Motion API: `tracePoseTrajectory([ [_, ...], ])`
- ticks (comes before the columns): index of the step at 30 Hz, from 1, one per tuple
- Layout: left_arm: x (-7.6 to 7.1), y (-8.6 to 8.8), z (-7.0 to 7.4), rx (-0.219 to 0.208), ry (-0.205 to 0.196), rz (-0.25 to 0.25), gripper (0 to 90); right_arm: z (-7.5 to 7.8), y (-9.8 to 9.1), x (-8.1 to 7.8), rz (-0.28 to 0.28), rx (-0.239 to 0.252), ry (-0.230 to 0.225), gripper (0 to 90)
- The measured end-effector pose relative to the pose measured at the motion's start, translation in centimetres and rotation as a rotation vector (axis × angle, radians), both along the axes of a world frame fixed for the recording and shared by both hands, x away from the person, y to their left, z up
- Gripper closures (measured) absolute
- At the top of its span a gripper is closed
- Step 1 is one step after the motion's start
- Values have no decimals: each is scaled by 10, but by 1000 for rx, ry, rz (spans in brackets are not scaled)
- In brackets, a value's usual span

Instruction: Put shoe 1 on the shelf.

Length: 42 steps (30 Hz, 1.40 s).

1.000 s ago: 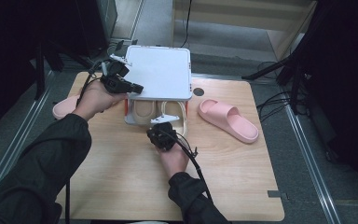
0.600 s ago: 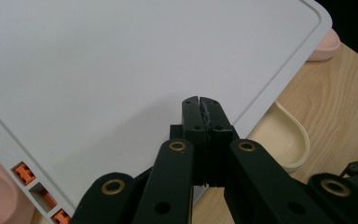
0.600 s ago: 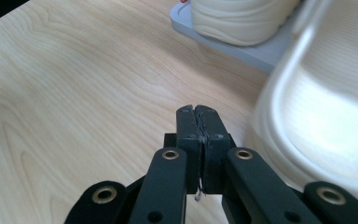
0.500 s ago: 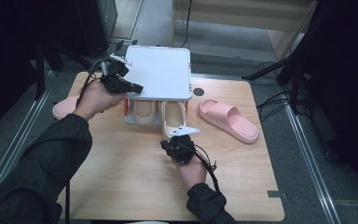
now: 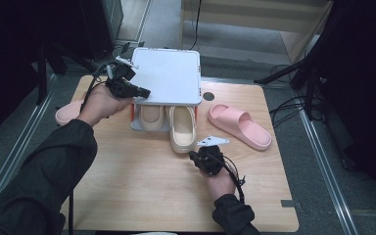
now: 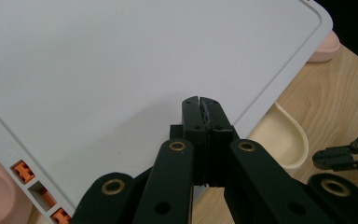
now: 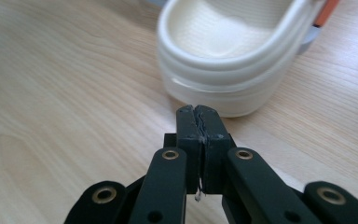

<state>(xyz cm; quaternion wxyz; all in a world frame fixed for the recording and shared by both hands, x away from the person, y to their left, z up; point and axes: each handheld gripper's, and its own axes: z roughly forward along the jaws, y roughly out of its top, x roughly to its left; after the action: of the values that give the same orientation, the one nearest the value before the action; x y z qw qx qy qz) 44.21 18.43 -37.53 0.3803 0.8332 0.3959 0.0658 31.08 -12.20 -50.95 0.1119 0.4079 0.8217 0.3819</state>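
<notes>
Cream slipper (image 5: 182, 128) lies heel-out on wooden table (image 5: 142, 196), toe under grey lid (image 5: 169, 76) of low rack, beside 2nd cream slipper (image 5: 150, 117). R gripper (image 5: 206, 157) sits just beside its heel, jaws fully closed, nothing held. L gripper (image 5: 144, 92) rests on lid edge, jaws closed, empty. Pink slipper (image 5: 240, 126) lies to the right.

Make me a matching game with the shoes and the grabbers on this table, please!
Things:
1. pink slipper
2. cream slipper
3. left gripper
4. right gripper

Places:
A. shut, resting on the grey rack's top
B. shut, just in front of the cream heel
C. toe under the rack, heel sticking out
D. on the bare table, right of the rack

Pairs: 1-D, 2-C, 3-A, 4-B
</notes>
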Motion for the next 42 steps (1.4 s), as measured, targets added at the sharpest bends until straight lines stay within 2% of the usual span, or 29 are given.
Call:
tracePoseTrajectory([
  [4,0,0,0,-2,2,-1,897,-3,-2,8,-19,-7,0,892],
  [10,0,0,0,1,2,1,897,-7,-1,16,-43,14,6,892],
  [12,0,0,0,1,2,1,897,-7,1,18,-47,15,13,891],
  [19,0,0,0,0,4,2,897,-3,14,28,-40,-1,-6,892],
  [26,1,1,0,-5,8,0,897,-5,18,44,-76,32,-13,892],
  [37,1,1,-1,-11,8,-2,896,-3,31,71,-91,-6,-3,892],
  [42,1,2,-1,-12,7,-2,896,-4,35,79,-101,-3,1,886],
])
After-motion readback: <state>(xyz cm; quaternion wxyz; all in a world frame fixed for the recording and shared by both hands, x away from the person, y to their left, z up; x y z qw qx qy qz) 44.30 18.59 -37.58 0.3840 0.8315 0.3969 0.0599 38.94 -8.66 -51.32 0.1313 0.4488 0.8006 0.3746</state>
